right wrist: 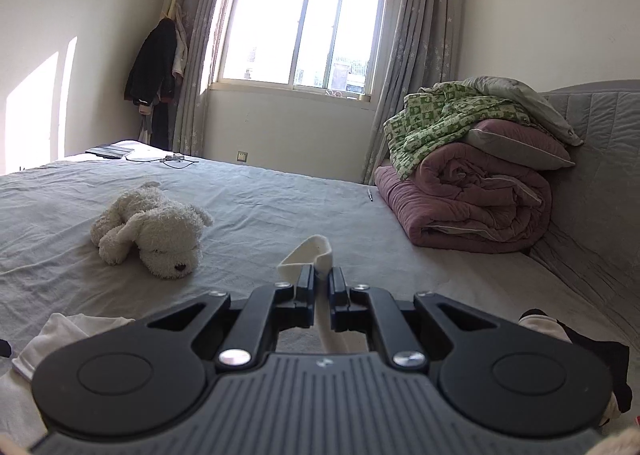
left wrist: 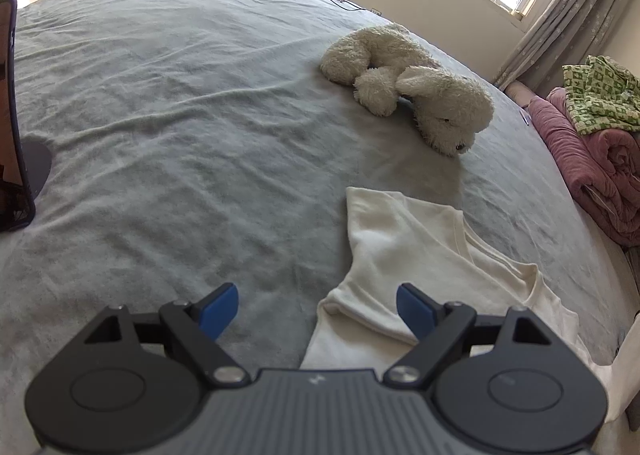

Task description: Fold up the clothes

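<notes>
A cream white shirt (left wrist: 404, 251) lies spread on the grey bed sheet (left wrist: 180, 135), its V-neck toward the right. My left gripper (left wrist: 318, 309) hovers open over the shirt's near sleeve and side, blue pads wide apart, nothing between them. In the right wrist view my right gripper (right wrist: 322, 279) is shut on a fold of the same white shirt (right wrist: 308, 255), lifted above the bed; a loop of cloth sticks out past the fingertips and a strip hangs down behind them. More of the shirt shows at the lower left edge.
A white plush dog (left wrist: 416, 95) (right wrist: 154, 231) lies on the bed beyond the shirt. Rolled pink quilts with a green checked blanket (right wrist: 460, 183) are stacked by the grey headboard (right wrist: 600, 175). A phone on a stand (left wrist: 12, 115) is at the left edge. Dark cloth (right wrist: 600, 355) lies at right.
</notes>
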`<state>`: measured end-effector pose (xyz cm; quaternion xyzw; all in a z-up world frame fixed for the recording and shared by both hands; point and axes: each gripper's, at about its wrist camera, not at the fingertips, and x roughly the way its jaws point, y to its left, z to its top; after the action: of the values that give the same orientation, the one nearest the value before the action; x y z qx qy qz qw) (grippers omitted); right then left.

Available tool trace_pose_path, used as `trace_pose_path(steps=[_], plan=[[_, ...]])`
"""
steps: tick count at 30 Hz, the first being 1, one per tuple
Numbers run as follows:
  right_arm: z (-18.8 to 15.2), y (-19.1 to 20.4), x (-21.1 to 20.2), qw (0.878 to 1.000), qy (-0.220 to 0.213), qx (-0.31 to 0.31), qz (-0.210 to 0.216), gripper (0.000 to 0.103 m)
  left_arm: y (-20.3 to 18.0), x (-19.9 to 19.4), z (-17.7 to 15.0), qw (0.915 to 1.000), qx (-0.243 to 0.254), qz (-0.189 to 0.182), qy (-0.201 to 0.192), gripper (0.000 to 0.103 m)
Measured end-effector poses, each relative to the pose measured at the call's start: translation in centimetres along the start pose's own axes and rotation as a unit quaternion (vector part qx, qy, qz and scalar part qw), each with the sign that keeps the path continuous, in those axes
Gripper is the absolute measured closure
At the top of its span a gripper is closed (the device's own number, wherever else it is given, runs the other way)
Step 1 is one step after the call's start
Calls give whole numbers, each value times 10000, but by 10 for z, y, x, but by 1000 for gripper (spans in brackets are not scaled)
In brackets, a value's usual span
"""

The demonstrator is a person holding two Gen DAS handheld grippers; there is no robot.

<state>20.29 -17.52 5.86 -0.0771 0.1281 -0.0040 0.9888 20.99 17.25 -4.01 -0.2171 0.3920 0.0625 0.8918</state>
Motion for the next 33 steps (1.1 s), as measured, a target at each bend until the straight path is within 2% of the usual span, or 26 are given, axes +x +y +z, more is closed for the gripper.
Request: trace_pose_path(steps=[7, 16, 22, 26, 33], plan=[[35, 20, -24, 9983, -500, 39, 305, 96, 6, -4, 4, 9999, -122, -49, -33, 16], [44, 94, -16, 9934, -609, -170, 959, 96, 13, -6, 9, 9995, -298, -75, -57, 16], [25, 153, 13, 9899, -242, 51, 1395, 96, 21, -13, 15, 9989, -424, -91, -150, 16], [-4, 182, 31, 9879, 155, 166, 1532, 96, 29, -20, 21, 9983, -522, -35, -269, 16], [-55, 210, 47, 9781, 878, 412, 1842, 96, 36, -19, 24, 9976, -640, -33, -255, 16]])
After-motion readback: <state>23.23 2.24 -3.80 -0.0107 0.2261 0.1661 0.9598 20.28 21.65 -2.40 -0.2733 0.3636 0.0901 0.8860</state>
